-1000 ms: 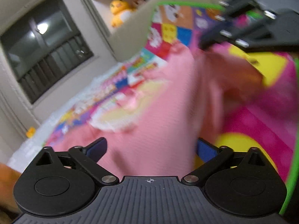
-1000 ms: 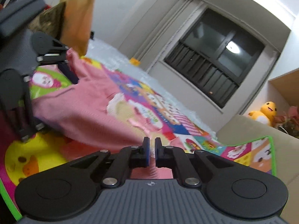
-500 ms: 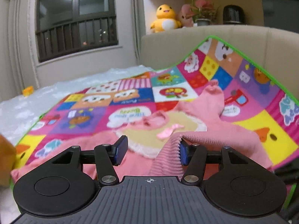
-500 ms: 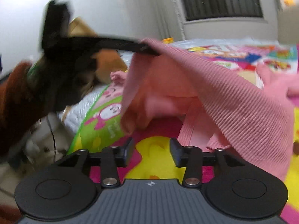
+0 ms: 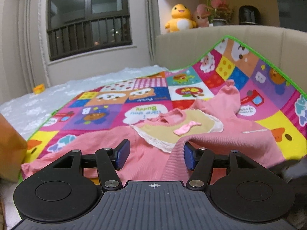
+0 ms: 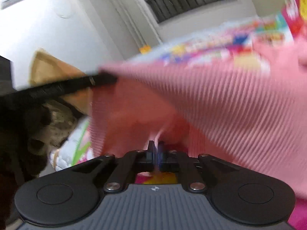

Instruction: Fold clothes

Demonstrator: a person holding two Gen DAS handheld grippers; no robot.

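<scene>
Right claw (image 6: 155, 158) now clamped on pink sweater (image 6: 220, 99), left claw (image 5: 154, 154) spread

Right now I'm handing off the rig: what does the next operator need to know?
Left gripper: open, low over the pink top, a ribbed fold draped against its right finger.
Right gripper: shut on the top's ribbed edge, fabric lifted; that view is blurred.
The top lies on the play mat, collar and bow up.
Done: one edge raised.
Left: lay the fold over, flatten, finish folding.
</scene>
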